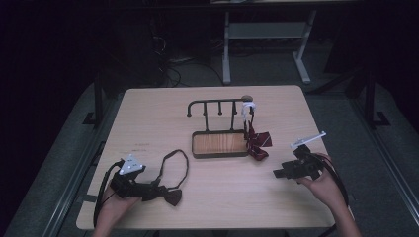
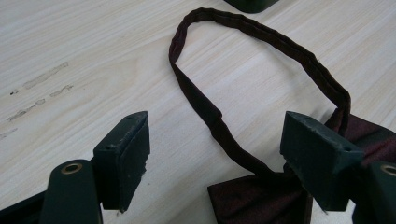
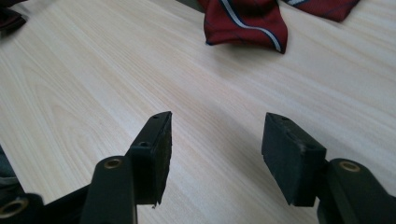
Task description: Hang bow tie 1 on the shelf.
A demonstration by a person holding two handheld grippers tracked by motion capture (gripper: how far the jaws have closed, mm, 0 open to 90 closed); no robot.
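Both grippers (image 1: 148,190) (image 1: 278,173) gape empty over pale wood table (image 1: 148,113); beyond, seemingly dark floor.

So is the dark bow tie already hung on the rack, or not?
Not hung: the dark bow tie lies flat on the table, its strap loop spread.

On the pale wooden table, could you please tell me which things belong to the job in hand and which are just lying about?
In the job:
- dark maroon fabric bow tie with its neck loop
- left gripper, open over it

Lying about:
- red striped bow tie
- black metal hook rack with wooden tray base
- right gripper, open, empty
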